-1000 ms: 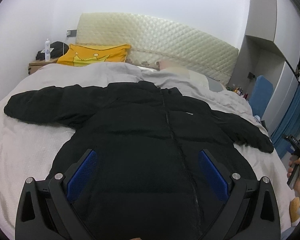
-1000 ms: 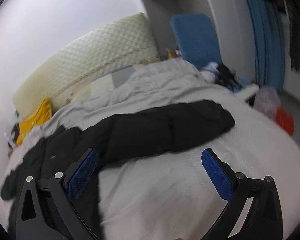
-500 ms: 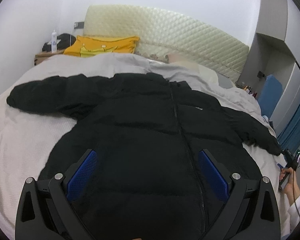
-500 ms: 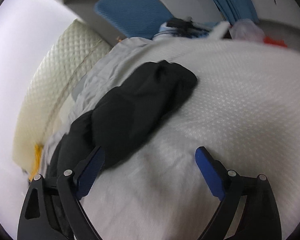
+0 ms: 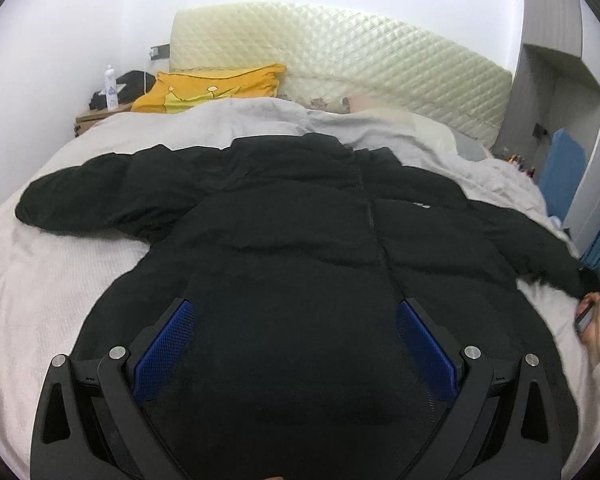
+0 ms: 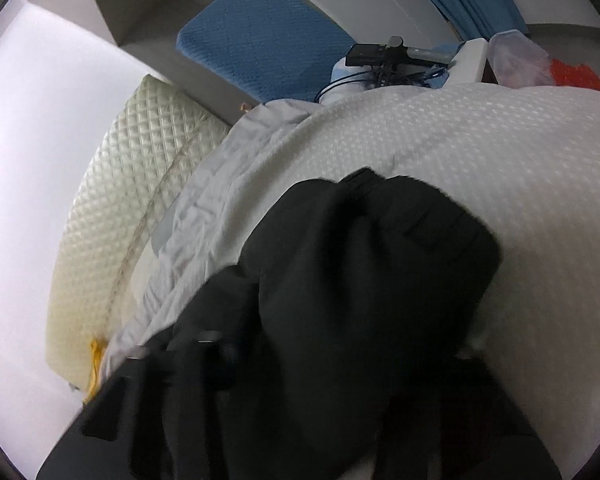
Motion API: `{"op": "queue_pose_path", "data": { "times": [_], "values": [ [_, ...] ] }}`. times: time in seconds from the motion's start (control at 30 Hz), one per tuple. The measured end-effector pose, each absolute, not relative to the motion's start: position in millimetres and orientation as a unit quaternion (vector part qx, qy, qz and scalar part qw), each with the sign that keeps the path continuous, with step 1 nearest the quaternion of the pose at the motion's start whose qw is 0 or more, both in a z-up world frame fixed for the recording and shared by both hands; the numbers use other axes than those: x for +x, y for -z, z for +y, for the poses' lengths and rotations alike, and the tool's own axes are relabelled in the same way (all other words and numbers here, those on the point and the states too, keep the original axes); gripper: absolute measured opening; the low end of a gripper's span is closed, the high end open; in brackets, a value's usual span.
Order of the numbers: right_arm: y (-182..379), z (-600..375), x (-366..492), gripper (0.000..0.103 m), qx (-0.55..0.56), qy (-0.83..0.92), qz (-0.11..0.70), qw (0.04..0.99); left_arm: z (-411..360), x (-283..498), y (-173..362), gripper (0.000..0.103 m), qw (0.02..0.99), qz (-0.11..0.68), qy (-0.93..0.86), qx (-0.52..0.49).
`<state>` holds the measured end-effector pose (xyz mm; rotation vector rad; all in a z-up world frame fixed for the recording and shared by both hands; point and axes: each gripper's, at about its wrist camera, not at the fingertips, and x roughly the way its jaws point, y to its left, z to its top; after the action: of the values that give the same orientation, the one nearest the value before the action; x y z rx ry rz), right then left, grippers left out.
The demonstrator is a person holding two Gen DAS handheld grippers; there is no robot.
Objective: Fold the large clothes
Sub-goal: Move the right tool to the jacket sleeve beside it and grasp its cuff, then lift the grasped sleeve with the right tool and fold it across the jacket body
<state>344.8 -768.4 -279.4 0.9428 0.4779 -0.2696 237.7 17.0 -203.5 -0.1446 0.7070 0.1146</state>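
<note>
Puffy black quilted jacket (image 5: 300, 240) lies on the waffle-textured bedspread (image 5: 40, 288); left gripper (image 5: 296, 340) spread apart, right gripper (image 6: 320, 380) just closed onto its sleeve cuff (image 6: 380, 248).

A puffer jacket (image 5: 300, 240) lies spread across the bed (image 5: 40, 288), collar toward the headboard (image 5: 340, 60), sleeves reaching toward both side edges. A pillow (image 5: 212, 86) rests at the head-end corner, beside a nightstand (image 5: 96, 114).

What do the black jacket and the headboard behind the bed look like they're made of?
Black jacket: likely matte synthetic shell with padded fill; puffy, with soft creases and stitched bands. Headboard: cream quilted padding with a slight sheen, maybe faux leather or plastic-covered; diamond stitching shows.
</note>
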Motion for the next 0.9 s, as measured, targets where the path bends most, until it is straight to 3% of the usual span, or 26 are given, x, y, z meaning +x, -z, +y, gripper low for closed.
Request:
{"op": "queue_pose_path", "data": {
  "times": [0.07,0.13,0.43,0.73,0.9],
  "values": [
    [266,-769,346,0.009,0.425,0.13,0.223,0.868,16,243,207,0.101,0.933,0.35,-0.064,-0.059],
    [254,-771,345,0.007,0.411,0.135,0.219,0.875,19,245,209,0.101,0.932,0.353,-0.063,-0.059],
    [150,-729,341,0.006,0.308,0.162,0.205,0.915,30,230,193,0.101,0.941,0.33,-0.065,-0.045],
    [4,-602,351,0.007,0.204,0.097,0.182,0.957,34,205,168,0.101,0.95,0.307,-0.062,-0.02],
    [-62,-483,355,0.007,0.137,0.017,0.169,0.976,56,197,158,0.101,0.949,0.305,-0.077,-0.024]
  ]
}}
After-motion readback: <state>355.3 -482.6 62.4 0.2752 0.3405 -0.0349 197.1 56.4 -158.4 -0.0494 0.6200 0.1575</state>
